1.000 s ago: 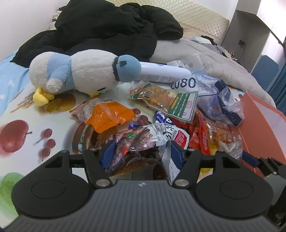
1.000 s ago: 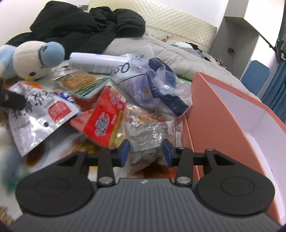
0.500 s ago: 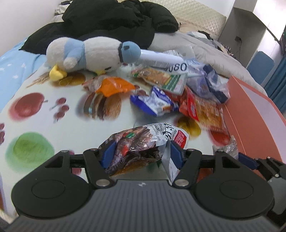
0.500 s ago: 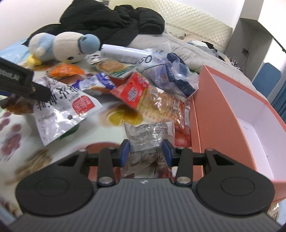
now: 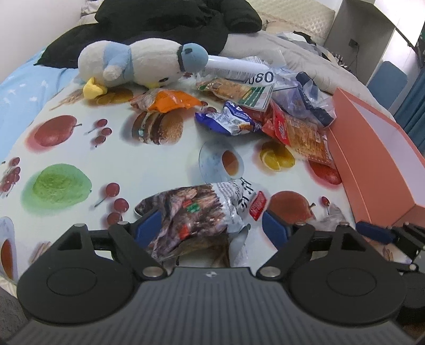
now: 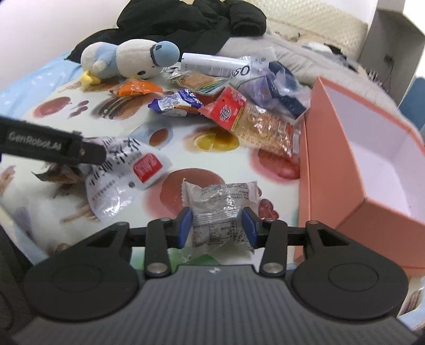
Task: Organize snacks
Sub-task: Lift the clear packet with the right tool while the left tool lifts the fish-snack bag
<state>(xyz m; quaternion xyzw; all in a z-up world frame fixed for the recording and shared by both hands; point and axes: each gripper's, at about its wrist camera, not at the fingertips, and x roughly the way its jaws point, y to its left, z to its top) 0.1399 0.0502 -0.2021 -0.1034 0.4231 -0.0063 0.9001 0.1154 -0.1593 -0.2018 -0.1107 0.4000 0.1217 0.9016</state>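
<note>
A large silver and brown snack bag [image 5: 194,212] lies on the fruit-print cloth [image 5: 159,164] between the jaws of my left gripper [image 5: 211,227]. Those jaws are opening, and the right pad stands clear of the bag. In the right wrist view the same bag [image 6: 119,169] lies under the left gripper's finger [image 6: 53,151]. My right gripper [image 6: 216,225] has a small clear snack packet [image 6: 220,201] between its blue pads. Its jaws are opening, though both pads still touch the packet. The open salmon box [image 6: 332,148] stands just right of it.
Several snack packs are heaped at the far side: a red cracker pack [image 6: 255,124], a blue packet [image 6: 175,102] and an orange one [image 6: 135,89]. Behind them lie a plush bird [image 6: 127,59], a white tube [image 6: 212,62] and a black jacket [image 6: 186,24].
Both grippers have drawn back from the snack heap toward the near side of the cloth. The left jaws have spread and the big bag has sagged between them. The right still carries its packet.
</note>
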